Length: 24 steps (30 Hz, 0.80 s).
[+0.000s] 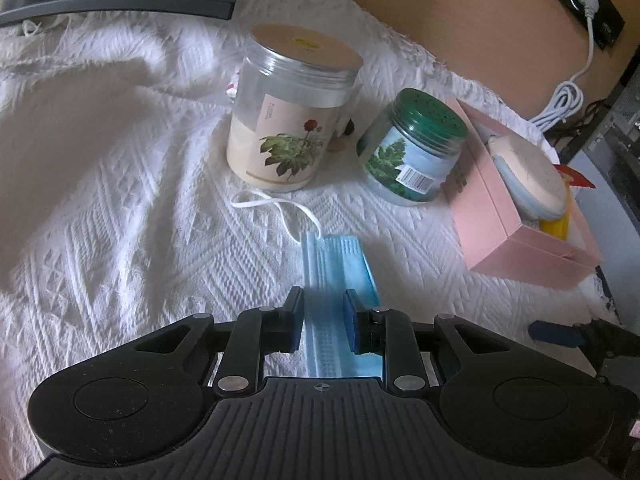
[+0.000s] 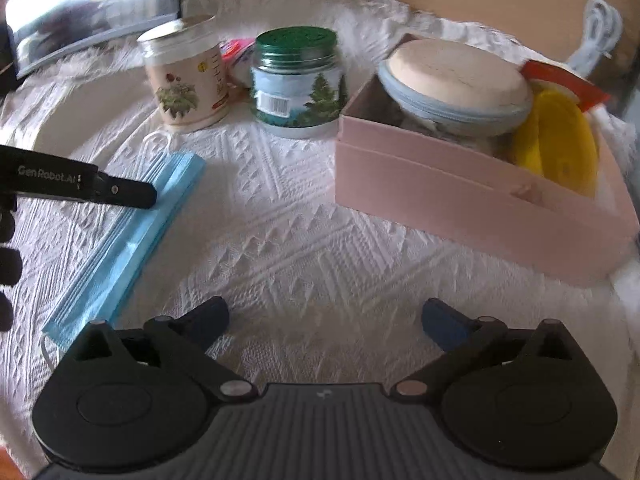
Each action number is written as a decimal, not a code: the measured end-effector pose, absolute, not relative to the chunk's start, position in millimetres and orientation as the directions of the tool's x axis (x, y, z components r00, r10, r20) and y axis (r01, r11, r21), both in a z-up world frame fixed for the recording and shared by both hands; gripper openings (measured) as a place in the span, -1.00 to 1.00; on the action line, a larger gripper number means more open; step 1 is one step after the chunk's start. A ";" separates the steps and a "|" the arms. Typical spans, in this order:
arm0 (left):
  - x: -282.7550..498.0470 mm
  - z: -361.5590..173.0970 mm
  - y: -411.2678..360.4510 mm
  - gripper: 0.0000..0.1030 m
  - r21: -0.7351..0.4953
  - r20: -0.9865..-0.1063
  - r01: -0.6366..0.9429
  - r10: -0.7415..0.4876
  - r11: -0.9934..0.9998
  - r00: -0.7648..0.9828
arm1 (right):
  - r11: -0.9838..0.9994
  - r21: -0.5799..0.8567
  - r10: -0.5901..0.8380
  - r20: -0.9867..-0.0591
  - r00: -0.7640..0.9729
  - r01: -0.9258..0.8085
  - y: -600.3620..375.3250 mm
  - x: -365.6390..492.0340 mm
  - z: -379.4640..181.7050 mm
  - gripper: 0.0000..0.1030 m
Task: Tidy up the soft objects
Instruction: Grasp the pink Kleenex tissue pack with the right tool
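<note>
The left gripper (image 1: 322,320), jaws narrowed astride the folded mask (image 1: 340,264), lines up with its length; right gripper (image 2: 326,320) gapes empty.

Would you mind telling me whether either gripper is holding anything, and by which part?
The left gripper straddles the blue mask mid-length; contact cannot be told. The right gripper is open and empty.

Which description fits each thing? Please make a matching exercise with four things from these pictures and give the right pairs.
Things:
1. blue face mask
2. green-lidded jar
3. pink box
4. right claw

Descriptions:
A. open, holding nothing
B. stands on the white cloth between the flower jar and the pink box
C. lies flat between the fingers of the left claw
D. holds a round zipped pouch and a yellow item

Pairs: 1-C, 2-B, 3-D, 4-A
</note>
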<state>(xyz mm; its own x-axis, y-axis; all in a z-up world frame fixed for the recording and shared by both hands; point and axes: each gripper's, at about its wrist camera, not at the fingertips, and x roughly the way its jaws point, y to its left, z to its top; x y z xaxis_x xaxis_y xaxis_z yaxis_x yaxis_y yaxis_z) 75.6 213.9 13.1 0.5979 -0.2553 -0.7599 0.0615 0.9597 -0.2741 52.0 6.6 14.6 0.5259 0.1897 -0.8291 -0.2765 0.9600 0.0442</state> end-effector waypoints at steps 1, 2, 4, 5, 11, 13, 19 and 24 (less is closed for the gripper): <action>75.2 13.2 215.9 -0.52 -0.282 -0.759 0.062 -0.262 0.957 0.596 | 0.955 0.043 0.194 -0.840 0.507 -0.294 6.8 57.0 16.2 0.98; 74.7 13.6 218.7 -0.51 -0.291 -0.758 0.060 -0.268 0.955 0.594 | 0.954 0.045 0.194 -0.846 0.496 -0.296 6.9 61.2 19.6 0.92; 72.0 16.8 227.8 -0.51 -0.307 -0.749 0.051 -0.275 0.950 0.603 | 0.959 0.060 0.198 -0.840 0.505 -0.275 4.0 72.3 34.7 0.75; 70.4 19.4 234.1 -0.51 -0.316 -0.740 0.044 -0.275 0.948 0.614 | 0.959 0.081 0.216 -0.826 0.520 -0.270 2.1 81.0 49.2 0.75; 61.1 43.7 283.3 -0.51 -0.365 -0.662 0.002 -0.260 0.931 0.703 | 0.937 0.292 0.349 -0.755 0.555 -0.192 -4.8 156.2 142.4 0.74; 57.3 50.8 298.6 -0.51 -0.376 -0.635 0.003 -0.260 0.927 0.727 | 0.913 0.361 0.405 -0.749 0.525 -0.188 3.7 183.5 164.2 0.74; 50.0 56.5 334.0 -0.51 -0.414 -0.601 -0.030 -0.249 0.910 0.759 | 0.891 0.431 0.454 -0.843 0.289 -0.141 55.5 292.1 134.9 0.74; 40.5 63.3 345.1 -0.51 -0.436 -0.586 -0.014 -0.272 0.900 0.763 | 0.916 0.303 0.363 -0.905 0.223 -0.264 109.4 346.9 86.7 0.53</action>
<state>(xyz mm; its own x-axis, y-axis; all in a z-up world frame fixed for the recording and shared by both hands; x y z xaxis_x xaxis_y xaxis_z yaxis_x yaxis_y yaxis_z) 40.5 345.1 63.4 0.7635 -0.2723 -0.5856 -0.0139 0.8997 -0.4363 346.9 109.4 86.7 0.2229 0.3634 -0.9046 -0.2642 0.9157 0.3028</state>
